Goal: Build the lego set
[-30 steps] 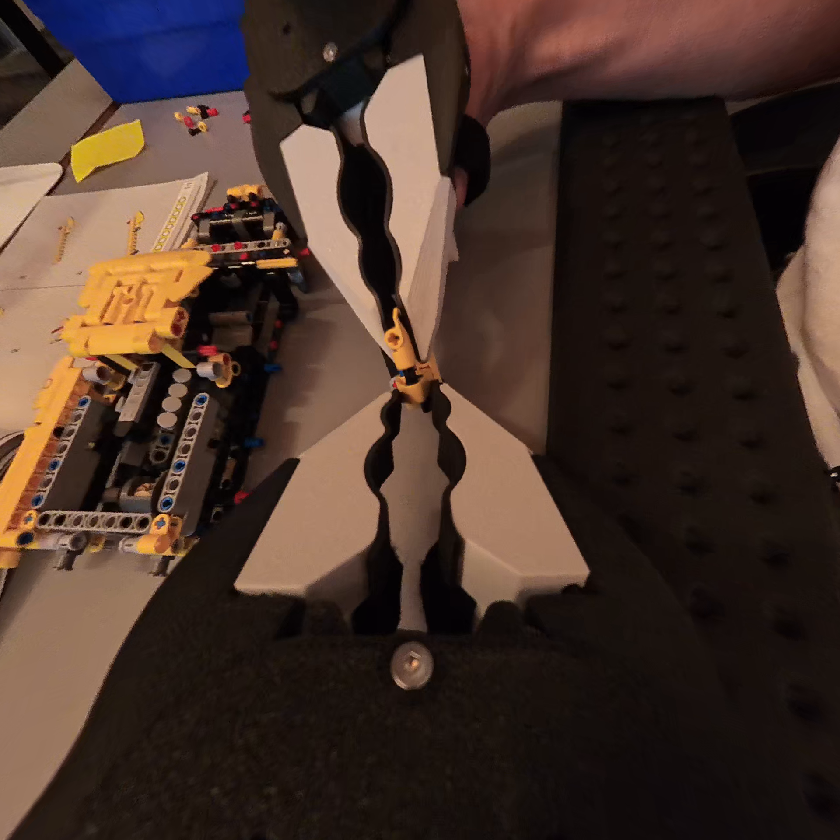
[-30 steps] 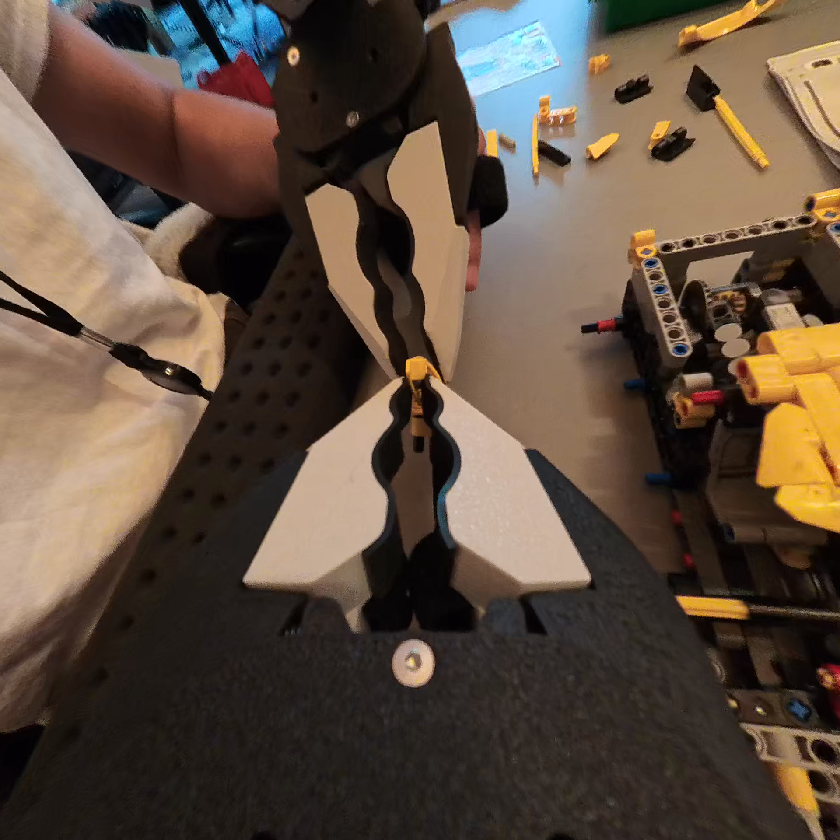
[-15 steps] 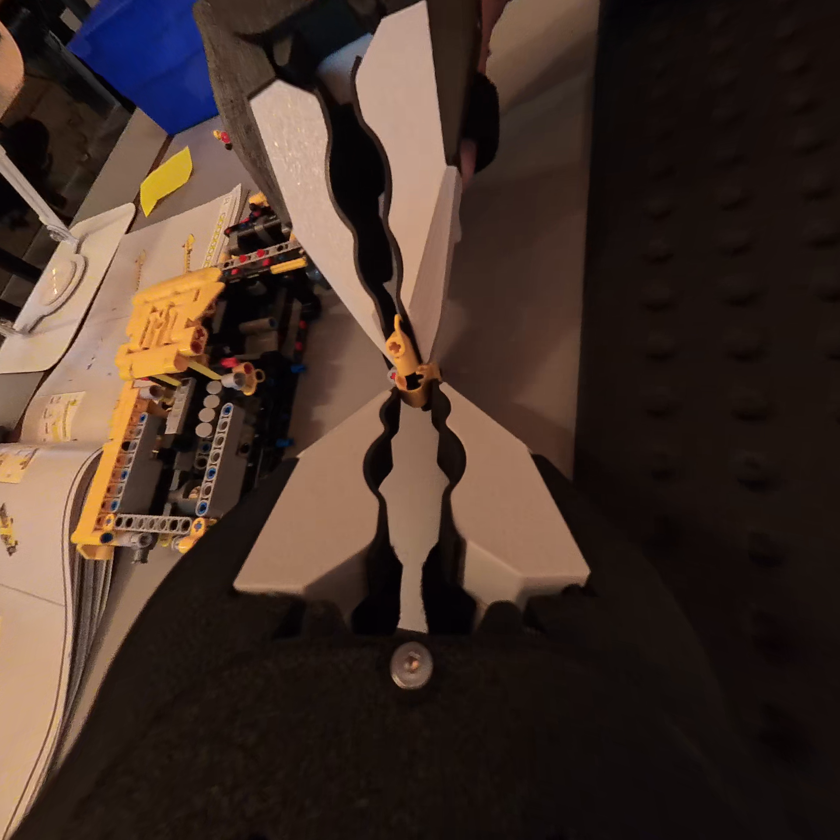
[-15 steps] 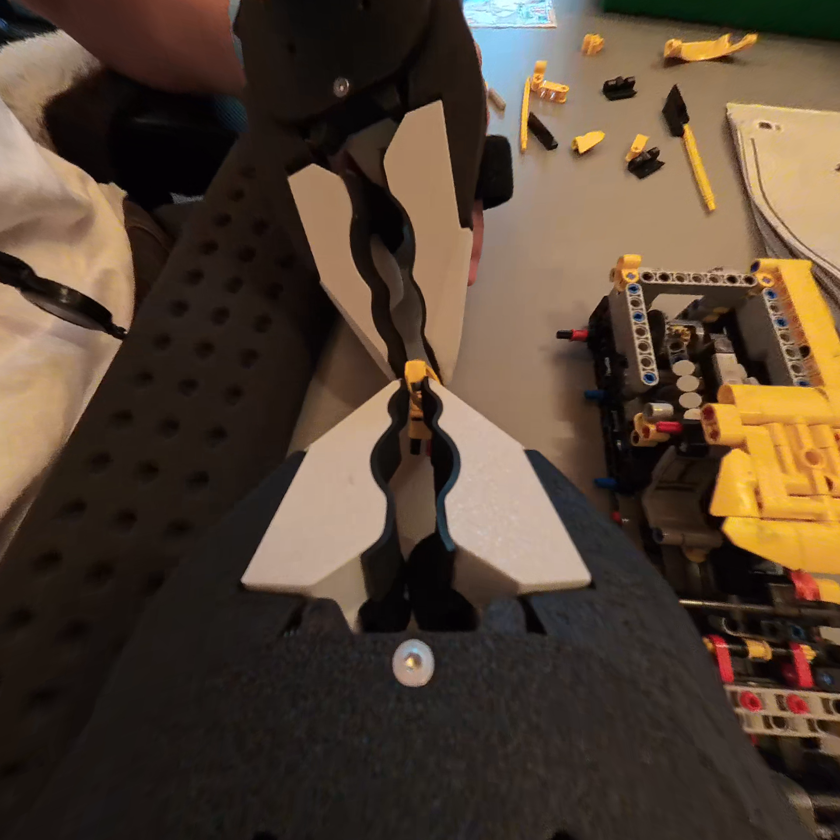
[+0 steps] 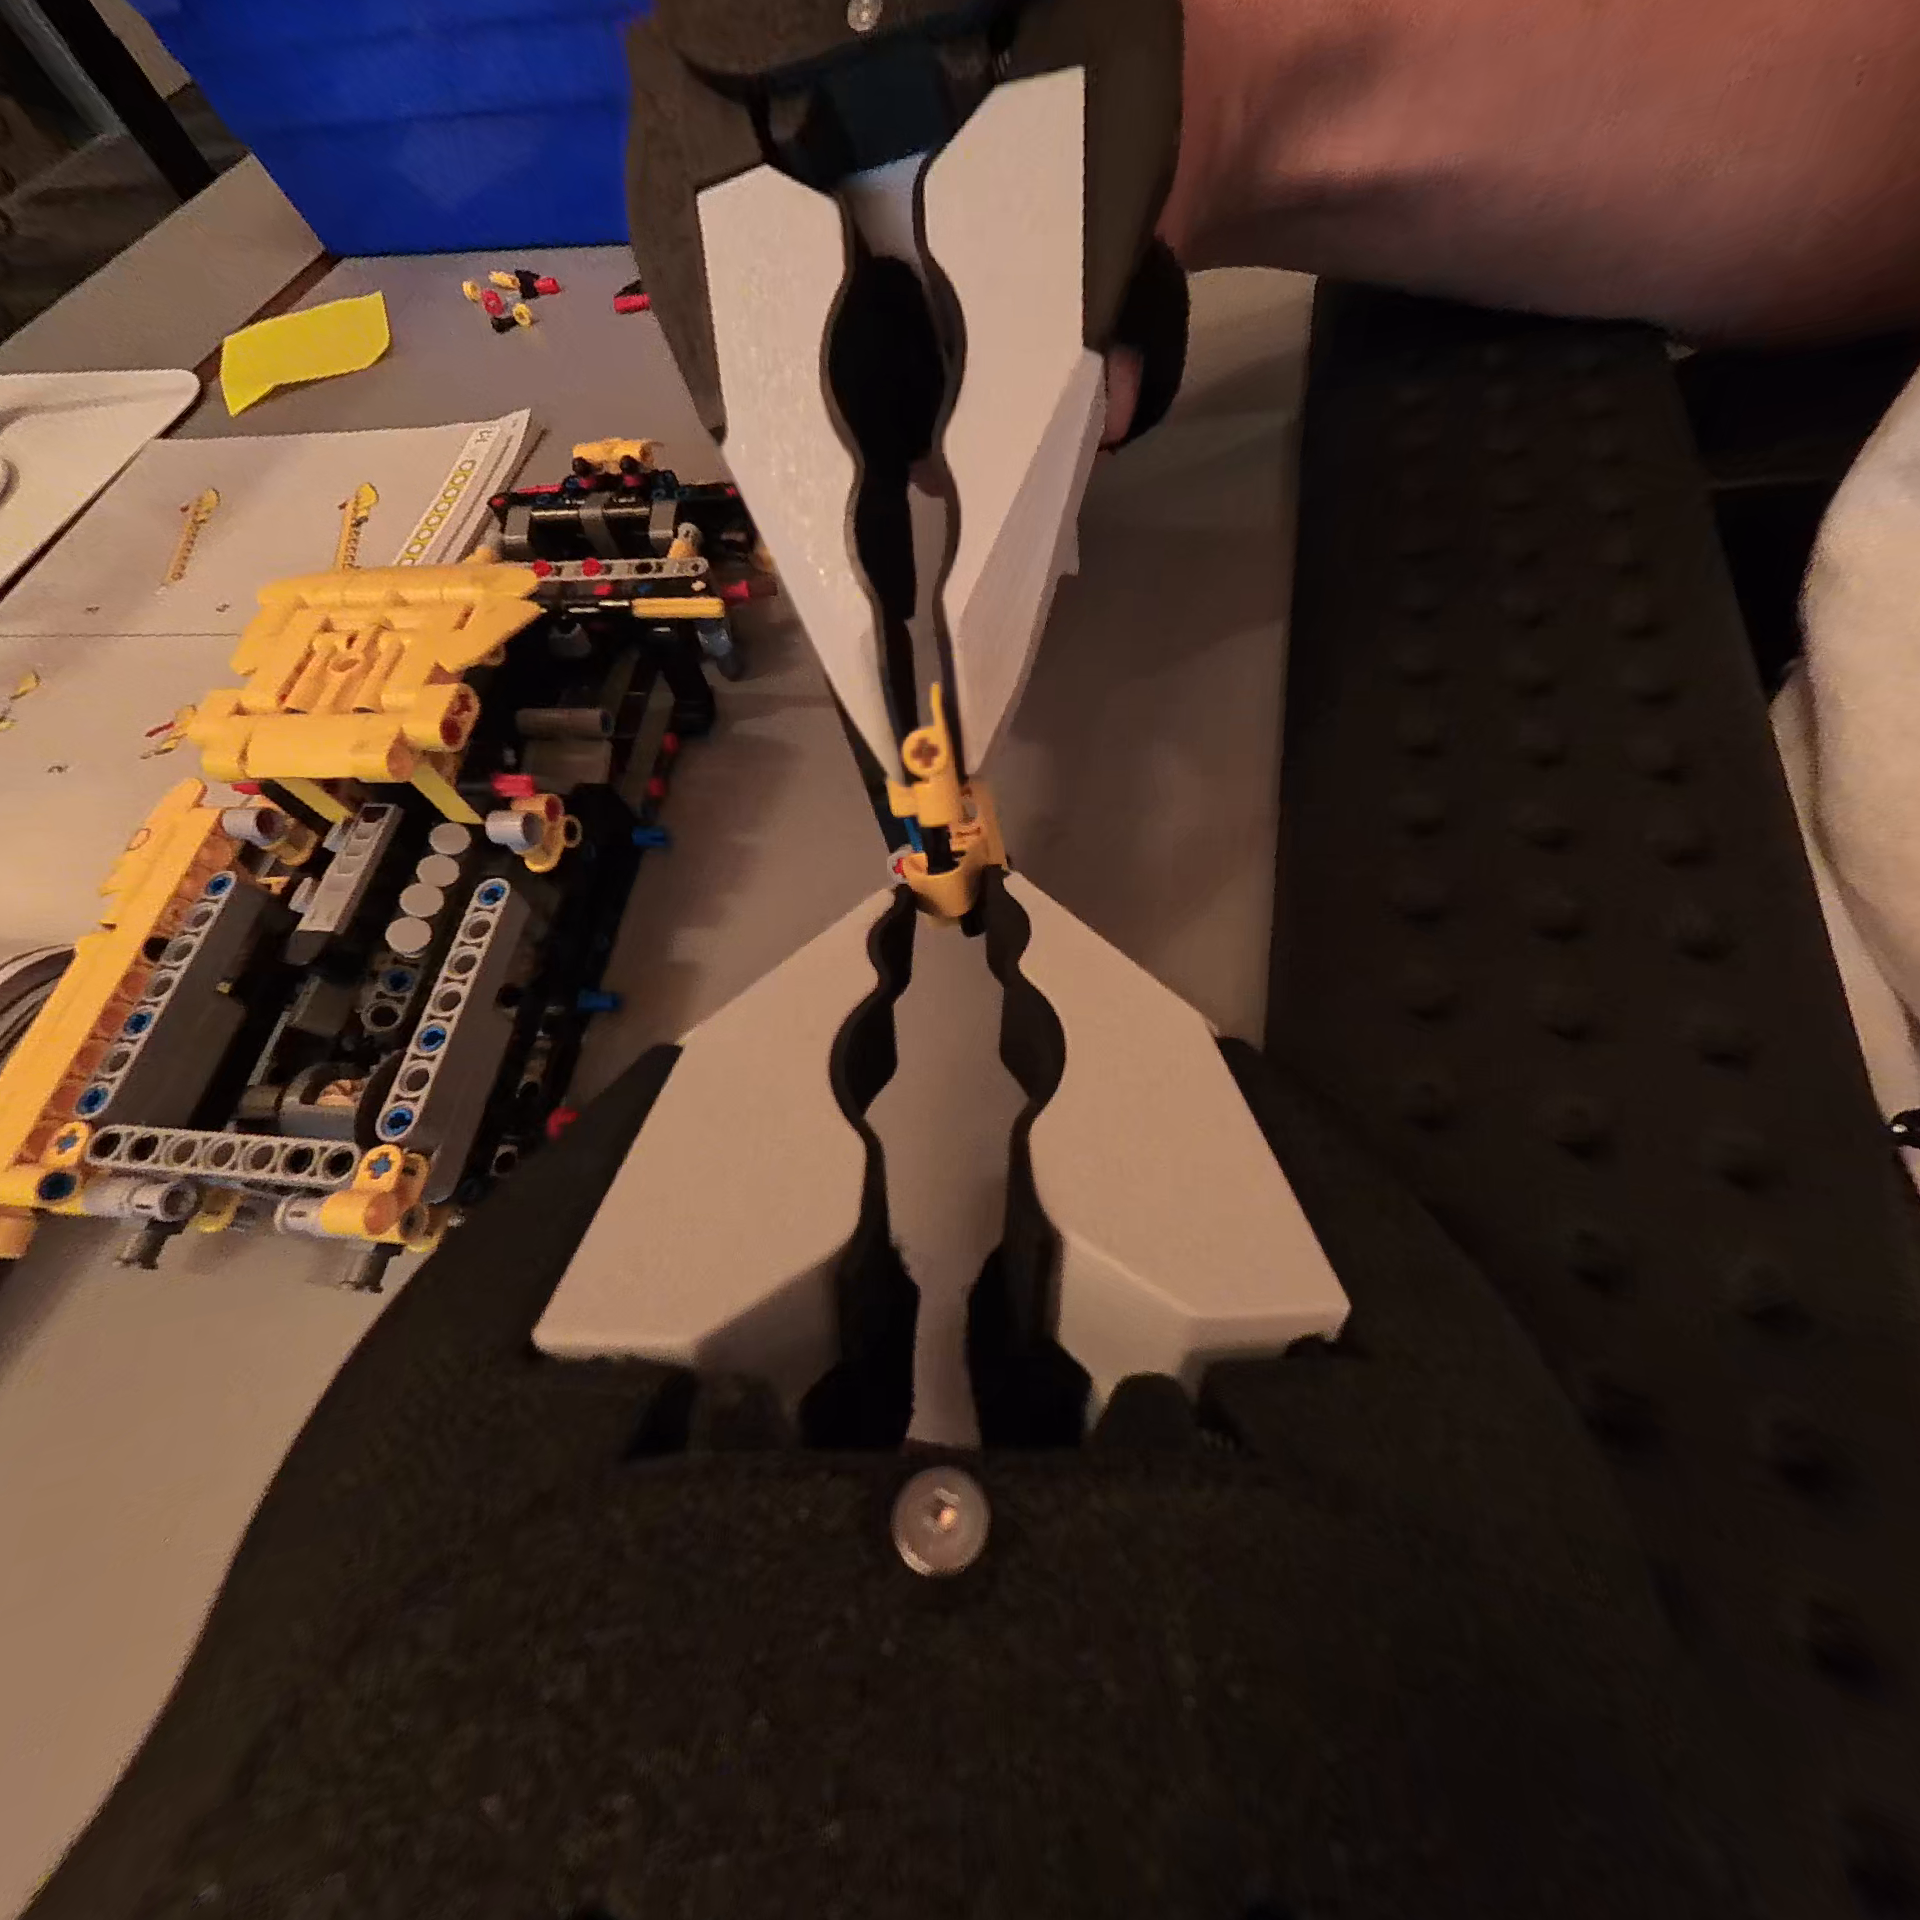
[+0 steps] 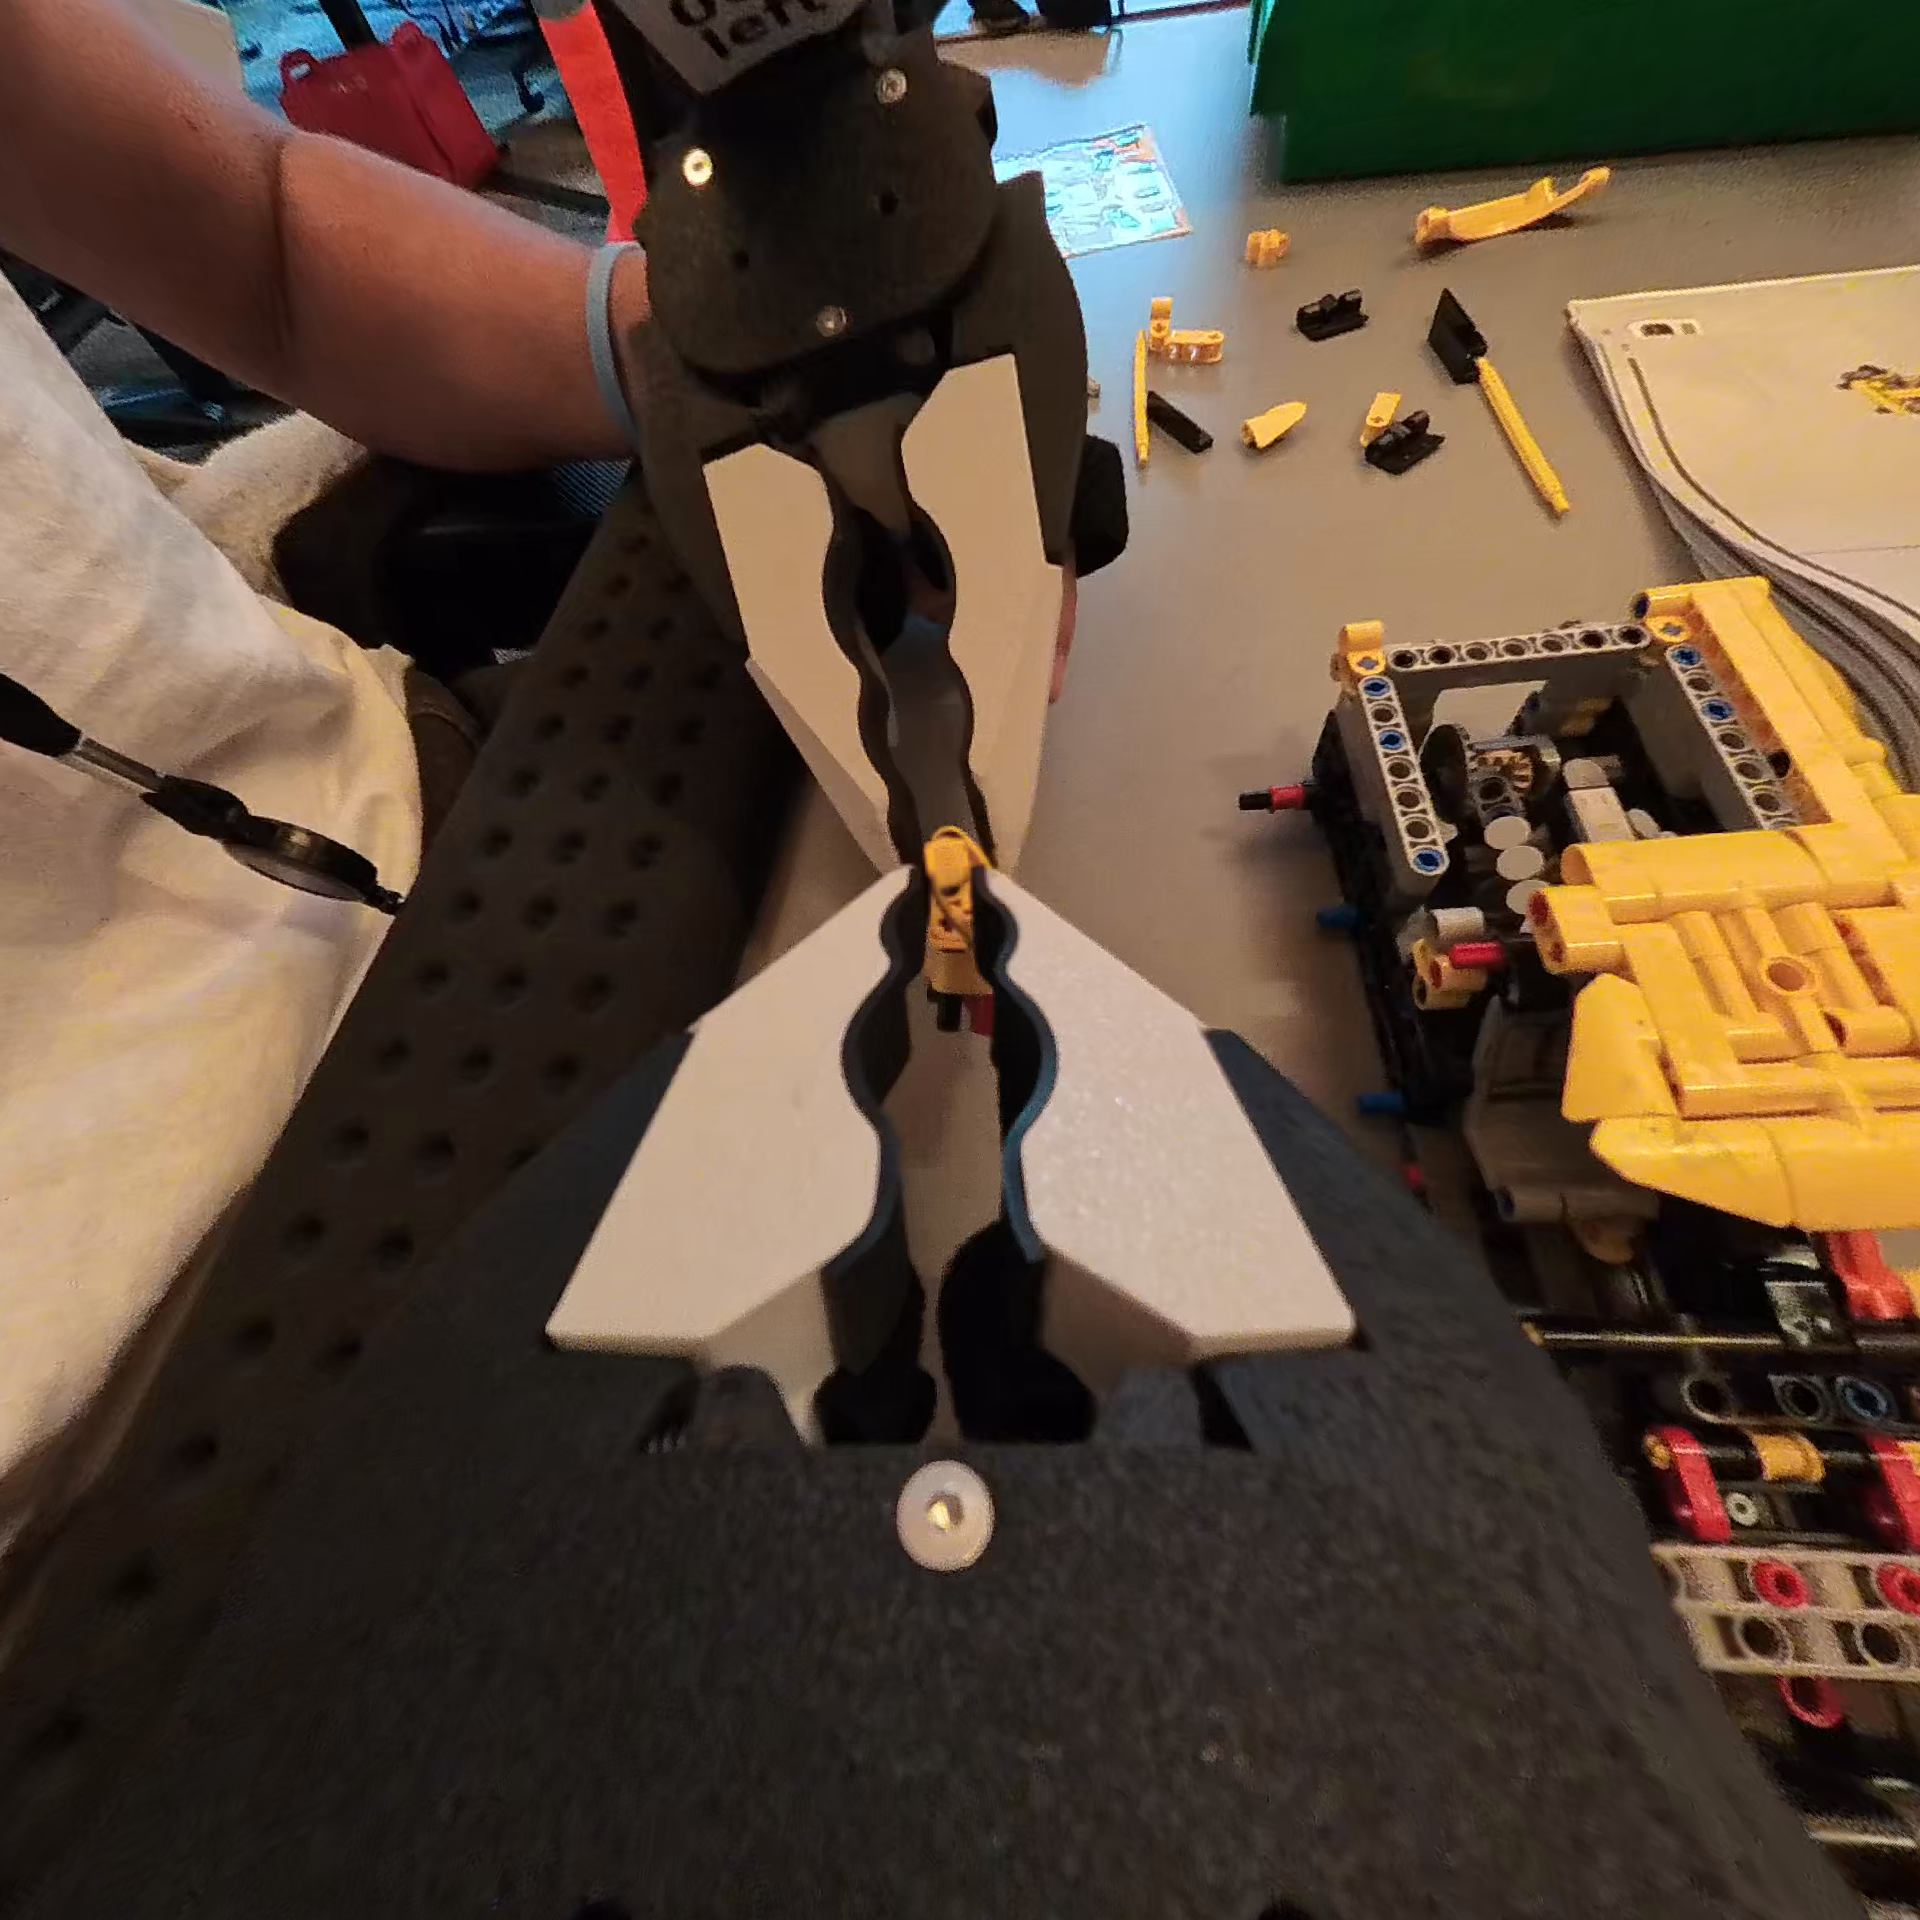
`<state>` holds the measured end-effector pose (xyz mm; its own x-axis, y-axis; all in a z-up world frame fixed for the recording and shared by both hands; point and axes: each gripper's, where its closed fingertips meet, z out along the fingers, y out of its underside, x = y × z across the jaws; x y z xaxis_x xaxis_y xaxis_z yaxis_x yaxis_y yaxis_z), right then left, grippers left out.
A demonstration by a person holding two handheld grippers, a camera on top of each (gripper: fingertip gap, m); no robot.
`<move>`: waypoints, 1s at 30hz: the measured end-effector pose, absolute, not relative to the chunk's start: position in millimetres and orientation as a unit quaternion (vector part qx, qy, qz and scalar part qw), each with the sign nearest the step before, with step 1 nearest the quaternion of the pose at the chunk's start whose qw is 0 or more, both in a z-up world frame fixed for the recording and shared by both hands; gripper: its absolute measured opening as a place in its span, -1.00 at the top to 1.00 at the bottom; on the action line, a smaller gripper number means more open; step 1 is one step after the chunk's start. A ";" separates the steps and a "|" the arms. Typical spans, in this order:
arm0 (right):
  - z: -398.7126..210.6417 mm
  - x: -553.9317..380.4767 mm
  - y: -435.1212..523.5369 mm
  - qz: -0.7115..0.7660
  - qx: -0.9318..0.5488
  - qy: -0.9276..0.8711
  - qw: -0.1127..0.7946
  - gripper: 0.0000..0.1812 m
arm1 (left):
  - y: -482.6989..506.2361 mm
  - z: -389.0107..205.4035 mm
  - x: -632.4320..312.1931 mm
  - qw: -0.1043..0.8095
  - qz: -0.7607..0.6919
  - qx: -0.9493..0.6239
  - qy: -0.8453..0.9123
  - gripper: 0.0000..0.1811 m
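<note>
Lego piece, a small yellow plastic connector assembly [image 5: 940, 821], sits pinched between both claws, tip to tip above the grey table [image 5: 156, 1455]. Left gripper [image 5: 948, 902] clenches its lower end; right gripper [image 6: 951, 894] clenches the other. Beside them on the table stands the half-built yellow-and-black lego vehicle [image 5: 343, 883], loose yellow and black lego parts [image 6: 1351, 395] scattered farther off.

Left tongs [image 5: 940, 902] and right tongs [image 5: 925, 764] tip-to-tip, both pinching small yellow piece [image 5: 935, 821]; yellow model [image 5: 343, 883] left.
</note>
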<state>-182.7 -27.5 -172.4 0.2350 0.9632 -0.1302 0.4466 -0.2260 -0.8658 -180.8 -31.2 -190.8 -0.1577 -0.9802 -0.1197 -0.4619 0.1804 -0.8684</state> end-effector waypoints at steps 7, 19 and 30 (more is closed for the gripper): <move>-174.2 -187.7 -27.0 0.358 -0.694 -0.509 0.362 0.91 | -32.2 -196.6 -181.6 0.361 -0.340 -0.534 0.685 0.85; -165.0 -173.5 -16.9 0.355 -0.697 -0.481 0.395 0.89 | -20.5 -208.6 -190.6 0.367 -0.290 -0.543 0.697 0.85; -179.6 -199.1 -29.4 0.301 -0.673 -0.546 0.398 0.71 | -27.2 -209.5 -220.4 0.290 -0.125 -0.524 0.791 0.85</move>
